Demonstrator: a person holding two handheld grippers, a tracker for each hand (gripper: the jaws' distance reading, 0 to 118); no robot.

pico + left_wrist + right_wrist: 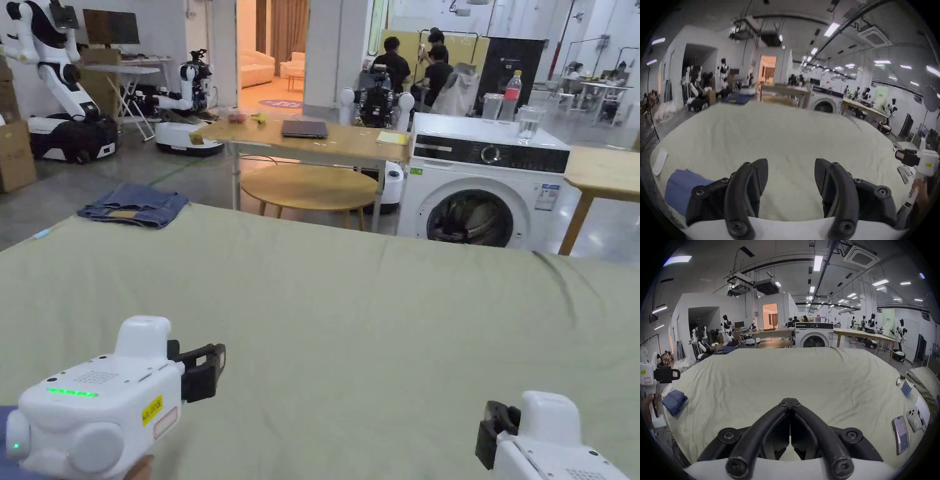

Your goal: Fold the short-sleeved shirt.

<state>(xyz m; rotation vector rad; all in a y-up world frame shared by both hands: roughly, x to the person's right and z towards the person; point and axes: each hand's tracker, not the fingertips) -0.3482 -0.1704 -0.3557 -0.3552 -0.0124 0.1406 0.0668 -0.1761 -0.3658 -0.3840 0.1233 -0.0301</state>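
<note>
Head view looks across a wide table covered in a pale green sheet (350,300), with both grippers held low over its near edge: the left gripper (209,369) at about 7 o'clock, a green light strip glowing on its white body, and the right gripper (490,434) at about 5 o'clock, cut off by the frame's bottom edge. Left gripper view shows that tool's own black jaws standing wide apart over bare sheet, nothing between them; the picture is somewhat blurred. Right gripper view shows its own jaws closed tip to tip, with nothing pinched between them. The short-sleeved shirt (674,401) — a blue one, lying as a compact folded bundle — rests on the sheet near the table's left edge, at about 9 o'clock in the right gripper view and at about 8 o'clock in the left gripper view (680,188), where the gripper's own linkage partly covers it. Neither gripper touches it; the left one is near it, the right one well apart. In the right gripper view a phone (900,434) and a small white remote-like device (914,418) lie on the sheet at about 4 o'clock. Beyond the table's far edge in the head view stand a white washing machine (481,187) at about 1 o'clock with bottles on top, a wooden table with a laptop at 12 o'clock, and folded jeans (134,206) at about 10 o'clock.
</note>
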